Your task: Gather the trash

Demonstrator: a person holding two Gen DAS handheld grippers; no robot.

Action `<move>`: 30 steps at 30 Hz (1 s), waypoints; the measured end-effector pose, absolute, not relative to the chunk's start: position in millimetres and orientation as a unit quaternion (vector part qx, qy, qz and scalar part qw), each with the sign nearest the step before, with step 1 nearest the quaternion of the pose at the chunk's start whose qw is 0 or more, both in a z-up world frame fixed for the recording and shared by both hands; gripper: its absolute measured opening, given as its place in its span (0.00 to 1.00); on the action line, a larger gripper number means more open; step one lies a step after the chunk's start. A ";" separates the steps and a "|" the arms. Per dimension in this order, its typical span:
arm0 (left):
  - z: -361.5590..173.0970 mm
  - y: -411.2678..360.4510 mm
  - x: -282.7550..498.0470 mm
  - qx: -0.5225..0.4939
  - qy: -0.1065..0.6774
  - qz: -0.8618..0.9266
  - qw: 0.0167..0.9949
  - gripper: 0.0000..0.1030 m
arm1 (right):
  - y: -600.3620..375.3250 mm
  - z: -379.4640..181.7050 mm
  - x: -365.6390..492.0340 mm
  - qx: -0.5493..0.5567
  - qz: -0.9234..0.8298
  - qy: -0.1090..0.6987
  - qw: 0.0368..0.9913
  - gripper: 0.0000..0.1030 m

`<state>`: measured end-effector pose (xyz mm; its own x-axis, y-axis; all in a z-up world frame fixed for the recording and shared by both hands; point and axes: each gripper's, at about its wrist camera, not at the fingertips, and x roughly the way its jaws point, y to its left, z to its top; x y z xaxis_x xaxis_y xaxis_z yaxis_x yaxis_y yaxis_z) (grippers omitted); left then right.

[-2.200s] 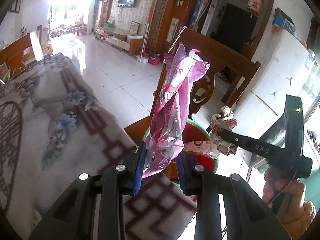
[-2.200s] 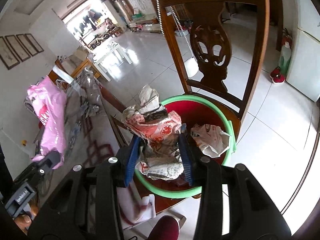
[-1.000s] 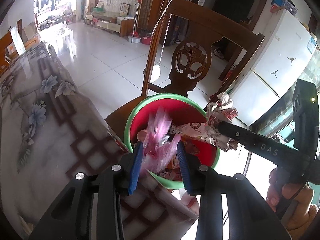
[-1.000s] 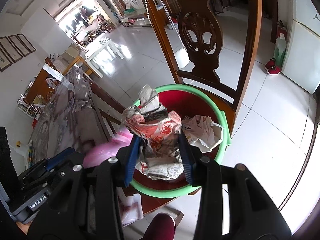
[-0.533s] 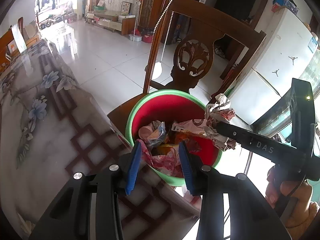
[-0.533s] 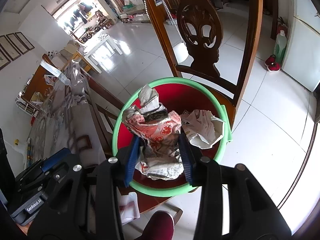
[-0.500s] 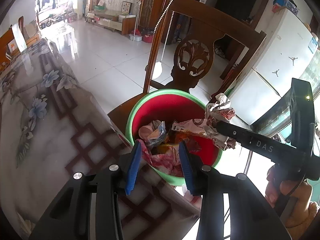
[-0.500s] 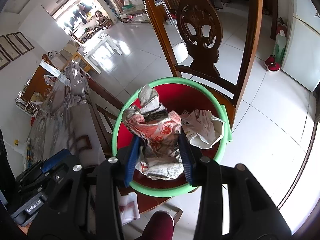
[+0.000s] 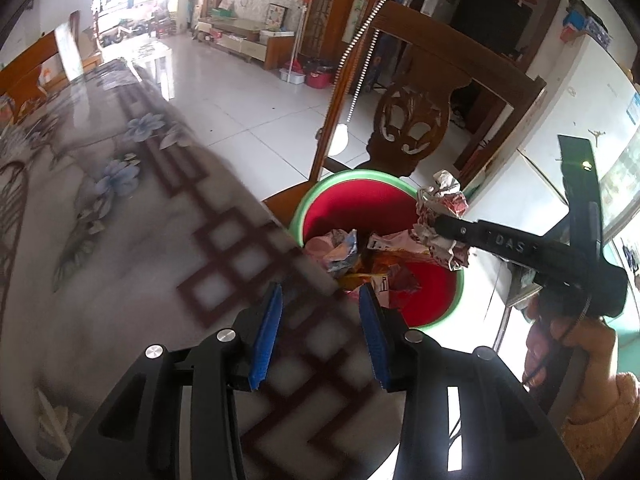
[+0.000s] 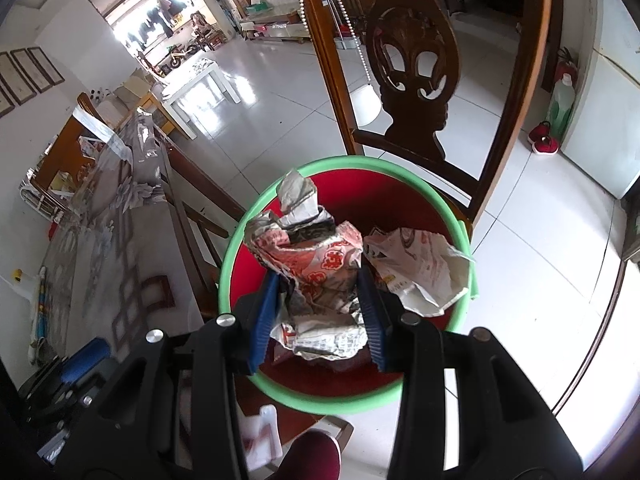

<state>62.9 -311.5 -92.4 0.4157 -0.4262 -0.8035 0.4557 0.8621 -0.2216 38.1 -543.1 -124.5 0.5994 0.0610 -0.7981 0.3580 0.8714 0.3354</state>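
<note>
Pink wrapper is gone from the left gripper (image 9: 320, 328): its blue pads stand apart and empty over the patterned tablecloth (image 9: 120, 220), so that piece is binned. The red, green-rimmed basin (image 10: 420, 394) on the carved wooden chair (image 10: 412, 68) holds crumpled wrappers; the right gripper (image 10: 316, 304) stays clamped on a crumpled red-and-white paper wad (image 10: 316, 264) above it.

The only lettering I can read is "DAS", in pale capitals along the black finger of the right gripper (image 9: 438, 222) in my left wrist view; the red printed characters on the crumpled wrapper (image 10: 316, 268) it clamps are illegible.
</note>
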 end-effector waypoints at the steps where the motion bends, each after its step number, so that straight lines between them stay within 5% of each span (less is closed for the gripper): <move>1: -91.9 -307.4 62.6 0.012 0.472 -0.260 0.842 0.37 | -541.1 -124.8 41.7 0.235 -0.087 0.440 0.862 0.38; 15: -83.0 -275.9 57.2 -0.007 0.459 -0.251 0.852 0.38 | -523.3 -125.6 68.0 0.185 -0.103 0.452 0.866 0.41; 22: -77.6 -260.8 54.3 -0.017 0.451 -0.245 0.858 0.38 | -519.8 -117.6 65.2 0.168 -0.122 0.443 0.872 0.62; 24: -75.2 -255.4 52.0 -0.019 0.447 -0.243 0.861 0.48 | -518.6 -114.6 64.8 0.167 -0.125 0.439 0.874 0.63; 30: -62.5 -229.9 44.1 -0.028 0.423 -0.234 0.875 0.53 | -493.4 -87.4 57.9 0.157 -0.119 0.412 0.889 0.64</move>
